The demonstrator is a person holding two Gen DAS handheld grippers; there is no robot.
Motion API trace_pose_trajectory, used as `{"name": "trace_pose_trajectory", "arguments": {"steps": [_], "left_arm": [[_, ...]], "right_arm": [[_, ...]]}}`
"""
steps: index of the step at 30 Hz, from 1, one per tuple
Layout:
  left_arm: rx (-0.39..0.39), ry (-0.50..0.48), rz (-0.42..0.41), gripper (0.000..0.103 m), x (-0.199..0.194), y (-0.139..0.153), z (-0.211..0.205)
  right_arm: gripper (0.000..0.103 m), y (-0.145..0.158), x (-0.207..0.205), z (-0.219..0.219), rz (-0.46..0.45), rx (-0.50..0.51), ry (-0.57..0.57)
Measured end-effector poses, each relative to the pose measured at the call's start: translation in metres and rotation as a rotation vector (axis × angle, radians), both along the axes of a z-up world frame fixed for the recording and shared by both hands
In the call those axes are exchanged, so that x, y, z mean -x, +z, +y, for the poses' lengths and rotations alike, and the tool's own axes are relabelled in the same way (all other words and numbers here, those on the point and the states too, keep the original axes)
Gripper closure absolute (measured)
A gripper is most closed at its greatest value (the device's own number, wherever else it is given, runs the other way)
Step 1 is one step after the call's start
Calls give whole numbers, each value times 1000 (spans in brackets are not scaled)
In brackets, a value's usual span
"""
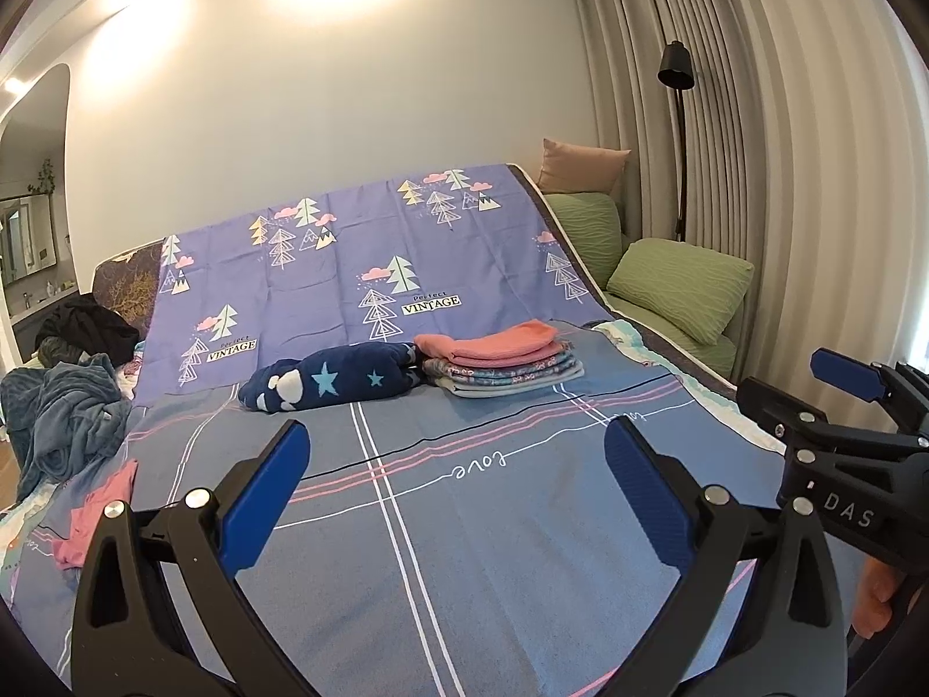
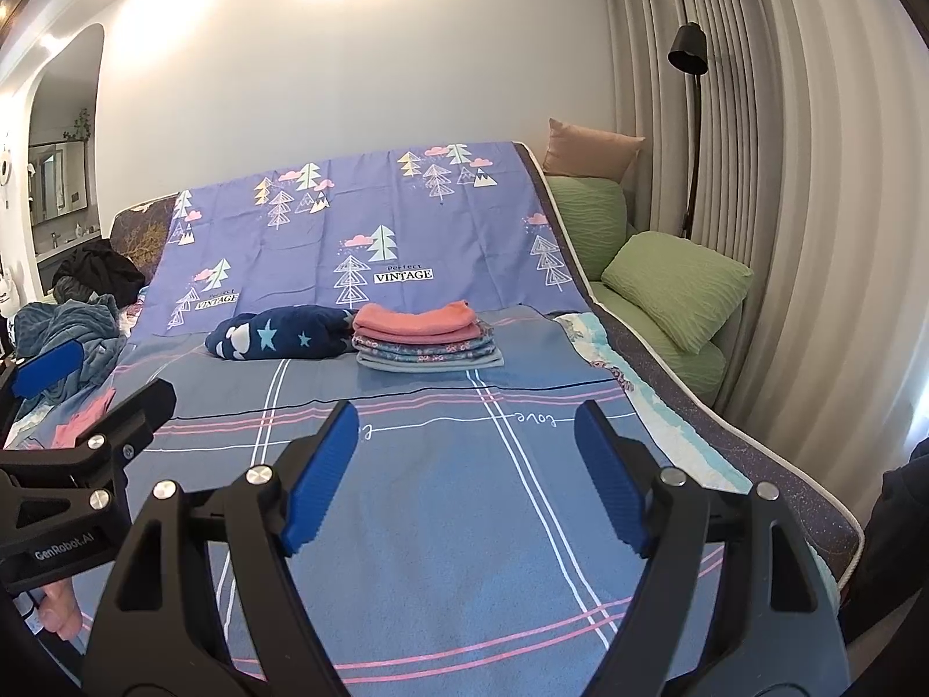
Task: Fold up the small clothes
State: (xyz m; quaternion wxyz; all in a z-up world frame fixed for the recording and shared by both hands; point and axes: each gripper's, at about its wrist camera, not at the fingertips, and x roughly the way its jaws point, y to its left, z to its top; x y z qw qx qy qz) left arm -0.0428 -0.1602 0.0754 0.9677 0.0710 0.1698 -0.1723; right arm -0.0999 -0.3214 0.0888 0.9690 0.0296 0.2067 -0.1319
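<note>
Both your tools hang spread and empty over the bed: left tool, right tool. The next unfolded piece, a pink garment, lies just left of your left tool; pinch one edge cleanly there. Ahead sits the folded stack beside a navy star-print bundle.

The left black two-finger gripper with blue ribbed pads filled the lower part of its own view, its jaws spread wide with nothing between them. The right black gripper with matching blue pads stood the same way in the lower part of its view, jaws wide apart and empty. Each appeared at the edge of the other's frame, side on. Fingertips of the person's right hand showed at the lower right edge, and those of the left hand at the lower left edge.
</note>
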Motion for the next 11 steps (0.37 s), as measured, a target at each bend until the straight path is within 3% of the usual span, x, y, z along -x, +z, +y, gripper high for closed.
{"name": "trace_pose_trajectory", "arguments": {"steps": [11], "left_arm": [[-3, 7, 3, 1, 0, 0, -1]], "right_arm": [[24, 0, 0, 2, 3, 1, 3]]}}
